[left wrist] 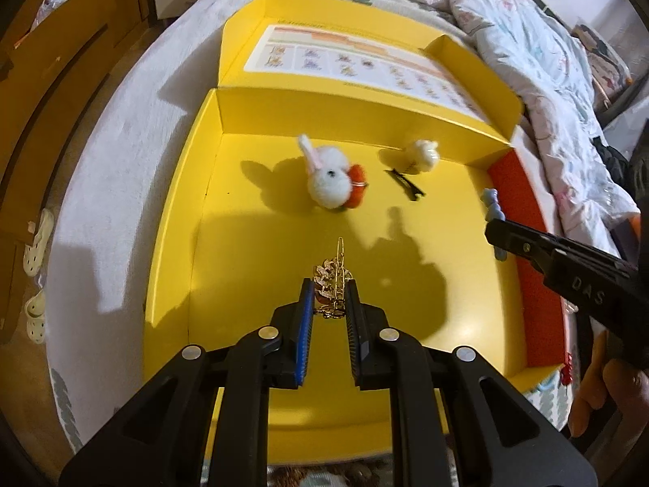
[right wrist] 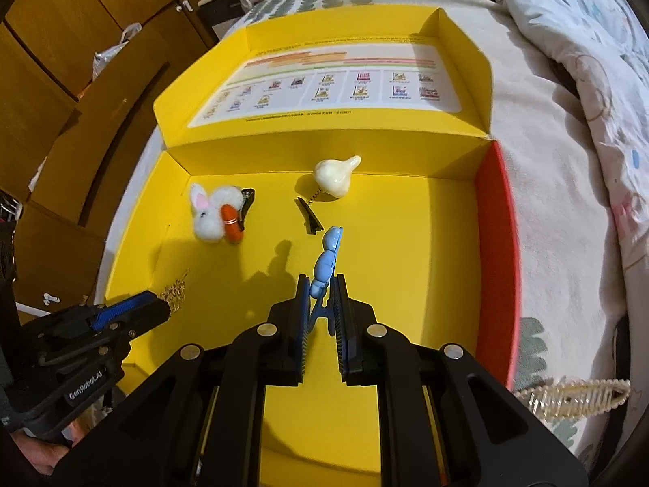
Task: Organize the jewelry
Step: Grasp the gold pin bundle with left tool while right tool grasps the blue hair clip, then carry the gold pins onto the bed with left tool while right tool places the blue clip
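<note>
An open yellow box (left wrist: 182, 203) (right wrist: 405, 223) lies on the bed. My left gripper (left wrist: 329, 284) is shut on a gold chain piece (left wrist: 332, 280) and holds it over the box floor; it shows at the left of the right wrist view (right wrist: 162, 304), with the chain (right wrist: 176, 290). My right gripper (right wrist: 320, 284) is shut on a blue bear hair clip (right wrist: 326, 255), also seen at the right of the left wrist view (left wrist: 493, 205). A white bunny clip with a carrot (left wrist: 328, 180) (right wrist: 211, 213) and a cream garlic-shaped clip on a spring (left wrist: 422, 154) (right wrist: 334, 176) lie near the back wall.
The box lid (right wrist: 324, 81) with a printed sheet lies open behind. The box's right wall is red (right wrist: 493, 243). A beaded clip (right wrist: 576, 399) lies on the bed at the right. A quilt (left wrist: 547, 81) is bunched to the right; wooden cabinets (right wrist: 61, 81) stand at the left.
</note>
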Demonstrator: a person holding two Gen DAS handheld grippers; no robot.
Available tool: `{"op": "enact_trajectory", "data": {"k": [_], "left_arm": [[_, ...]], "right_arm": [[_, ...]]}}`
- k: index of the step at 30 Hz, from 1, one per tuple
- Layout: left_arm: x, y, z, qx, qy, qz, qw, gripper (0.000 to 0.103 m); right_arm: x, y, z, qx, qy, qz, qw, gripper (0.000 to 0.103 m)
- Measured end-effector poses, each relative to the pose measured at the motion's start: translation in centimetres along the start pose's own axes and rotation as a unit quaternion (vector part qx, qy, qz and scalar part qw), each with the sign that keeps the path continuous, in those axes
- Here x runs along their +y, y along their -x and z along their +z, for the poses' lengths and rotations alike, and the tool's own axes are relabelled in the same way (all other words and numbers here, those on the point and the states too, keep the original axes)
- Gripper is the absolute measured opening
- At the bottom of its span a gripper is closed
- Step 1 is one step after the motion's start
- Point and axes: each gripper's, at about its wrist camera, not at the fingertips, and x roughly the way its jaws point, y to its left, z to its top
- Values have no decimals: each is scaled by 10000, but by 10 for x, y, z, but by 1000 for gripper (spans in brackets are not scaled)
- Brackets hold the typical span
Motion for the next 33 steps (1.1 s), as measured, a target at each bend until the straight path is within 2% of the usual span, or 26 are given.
{"op": "enact_trajectory", "data": {"k": [5,10,16,21,27,31,33], "left_arm": [[-12,28,-16,-125,-169,-173,9996,16],[-31,53,-48,-186,-471,-401,9979,16],[-62,68,-102,25,-873,-768,9932,16],[-81,64,-149,321,-1244,-890,9877,16],[-85,45,-182,636,-1441,-735,9848,16],[-85,25,-193,793,-1444,-452,9853,15],[-84,17,-196,899,-1403,-426,9851,15]], "right_arm": [[-1,37,-10,-201,-34,77,9998,12],[-7,85,-36,-461,-93,39,9989,12],[-36,132,-85,-627,-381,-91,9973,12],[-74,159,-122,-695,-712,-309,9946,12],[-131,170,-160,-568,-1222,-637,9888,12],[-165,158,-179,-337,-1487,-768,9853,12],[-175,148,-182,-182,-1532,-878,9841,12]]}}
